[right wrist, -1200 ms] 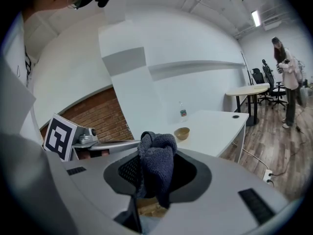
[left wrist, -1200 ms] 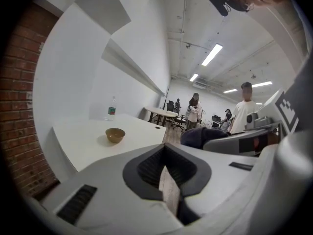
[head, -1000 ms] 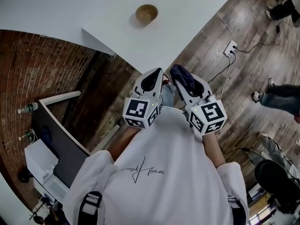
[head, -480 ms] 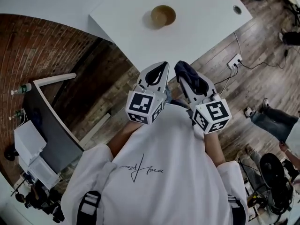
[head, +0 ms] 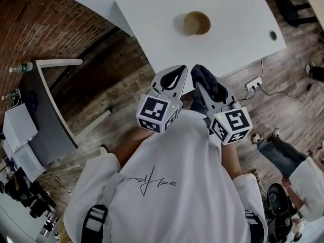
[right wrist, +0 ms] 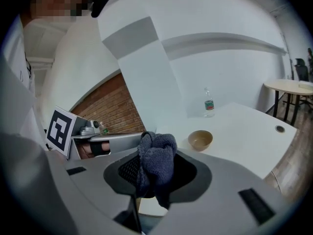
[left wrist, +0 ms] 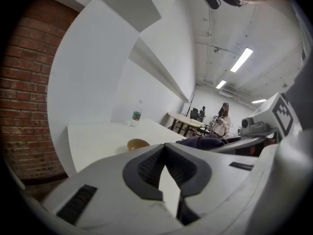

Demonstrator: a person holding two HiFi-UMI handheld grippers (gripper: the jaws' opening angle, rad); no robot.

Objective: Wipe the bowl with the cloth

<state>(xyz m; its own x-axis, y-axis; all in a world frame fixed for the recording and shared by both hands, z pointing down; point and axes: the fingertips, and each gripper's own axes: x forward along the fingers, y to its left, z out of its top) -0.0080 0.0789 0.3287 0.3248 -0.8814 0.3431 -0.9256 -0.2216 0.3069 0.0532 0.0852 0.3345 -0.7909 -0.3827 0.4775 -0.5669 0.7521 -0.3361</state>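
Two hand-held grippers approach a white table (head: 233,9) where a small tan bowl (head: 196,23) waits to be wiped.

The bowl sits upright near the table's middle, well apart from both grippers, which hang side by side just off the table's near edge. The right gripper (head: 201,75) is clenched on a bunched dark cloth (head: 208,86) and points almost straight at the bowl, so it looks the nearer and better placed. The left gripper (head: 177,71) is closed on nothing. The bowl is round, with no long axis to line up on. Compared with a second earlier, the table's edge has drawn closer to the grippers and the bowl has shifted rightward in the head view.
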